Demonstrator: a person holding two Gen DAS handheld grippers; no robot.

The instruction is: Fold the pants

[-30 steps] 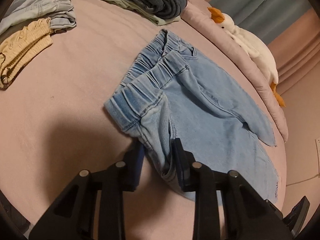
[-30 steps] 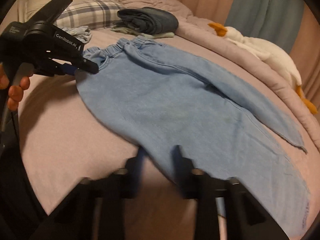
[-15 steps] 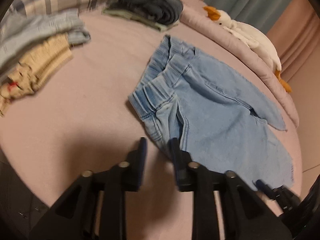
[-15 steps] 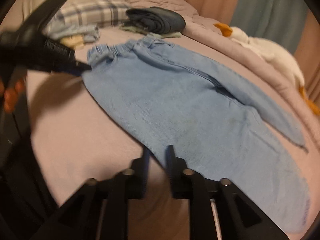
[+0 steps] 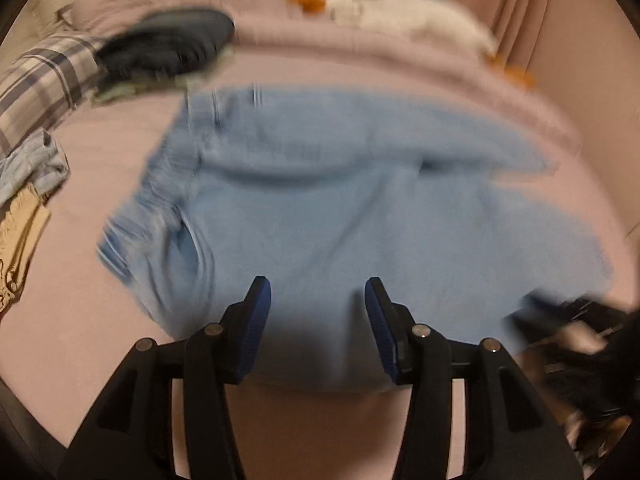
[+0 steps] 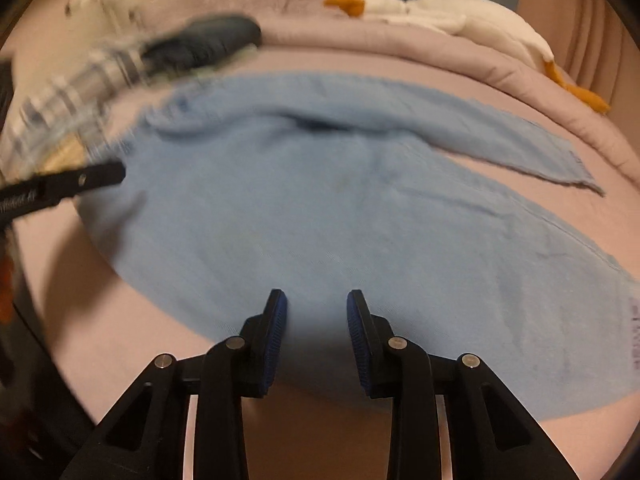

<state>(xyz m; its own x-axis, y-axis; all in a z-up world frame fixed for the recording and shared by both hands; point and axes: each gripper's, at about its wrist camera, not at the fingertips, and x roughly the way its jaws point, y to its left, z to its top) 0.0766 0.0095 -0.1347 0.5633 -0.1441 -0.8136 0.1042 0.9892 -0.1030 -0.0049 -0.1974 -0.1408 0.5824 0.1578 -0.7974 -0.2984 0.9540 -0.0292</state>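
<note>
Light blue denim pants are seen spread flat across a pink bed sheet, the elastic waistband lying toward nine o'clock in the left wrist view and the two legs fanned out toward three o'clock. The near edge of the fabric is framed at six o'clock by the left gripper, whose blue-padded jaws are held wide apart with nothing between them. The right gripper is likewise shown spread over the lower edge of the near leg, nothing being gripped.

Beyond the pants, at eleven o'clock, a folded pile of dark clothes is set beside a plaid pillow. Folded pale garments are stacked at nine o'clock. A white plush goose with orange beak and feet is stretched along a rolled pink quilt at one o'clock. Much of the left wrist view is blurred.
</note>
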